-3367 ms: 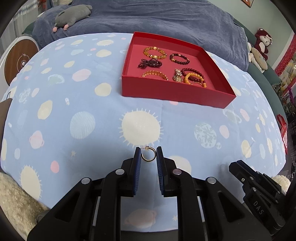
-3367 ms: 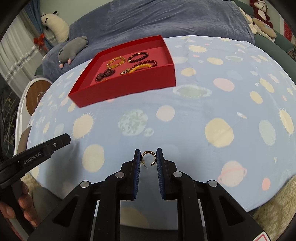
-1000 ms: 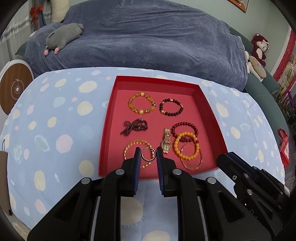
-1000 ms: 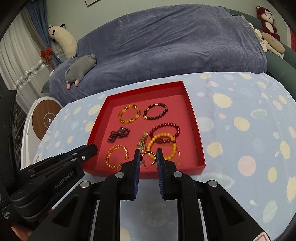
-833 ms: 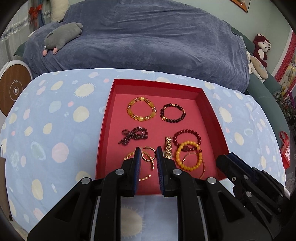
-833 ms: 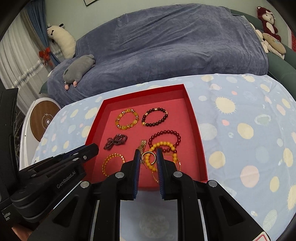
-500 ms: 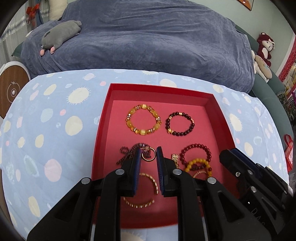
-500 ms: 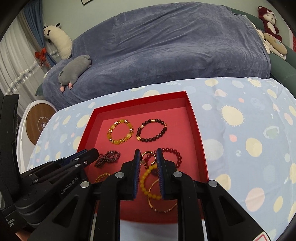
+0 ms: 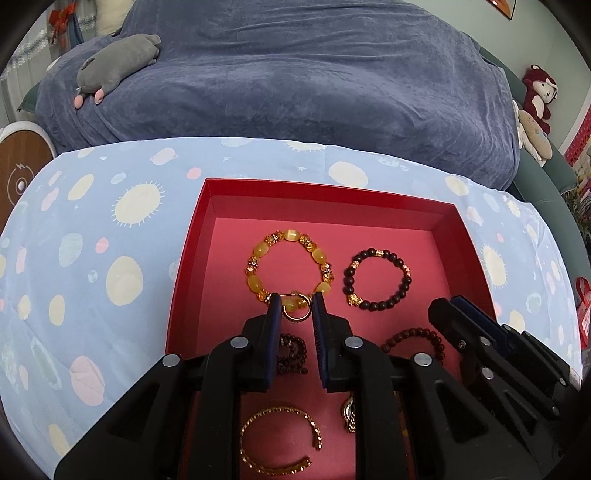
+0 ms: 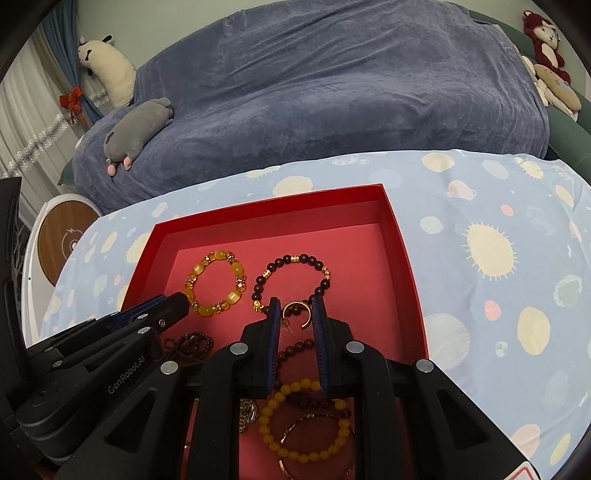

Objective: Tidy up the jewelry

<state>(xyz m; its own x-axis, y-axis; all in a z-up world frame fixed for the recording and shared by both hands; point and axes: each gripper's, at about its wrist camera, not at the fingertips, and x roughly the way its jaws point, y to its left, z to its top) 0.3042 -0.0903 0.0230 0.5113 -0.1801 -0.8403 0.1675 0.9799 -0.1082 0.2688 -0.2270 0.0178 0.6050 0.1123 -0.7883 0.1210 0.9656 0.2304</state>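
Observation:
A red tray (image 9: 186,266) (image 10: 406,258) lies on the spotted blue cloth and holds several bracelets. My left gripper (image 9: 295,306) is shut on a gold hoop earring (image 9: 295,314), held over the near edge of the yellow bead bracelet (image 9: 255,284) (image 10: 207,310). My right gripper (image 10: 295,308) is shut on a second gold hoop earring (image 10: 305,314), above the near edge of the dark bead bracelet (image 10: 288,260) (image 9: 402,288). Each gripper shows at the side of the other's view. A gold open bangle (image 9: 258,465) and a yellow bead ring (image 10: 273,443) lie nearer me.
Behind the table is a sofa under a blue-grey blanket (image 9: 295,74) with a grey plush toy (image 9: 114,62) on it. A round white and wooden device (image 10: 62,236) stands at the left. More plush toys (image 10: 546,33) sit at the far right.
Both grippers, each still holding its earring, have moved forward and lower over the tray, from its near edge to above the two far bracelets.

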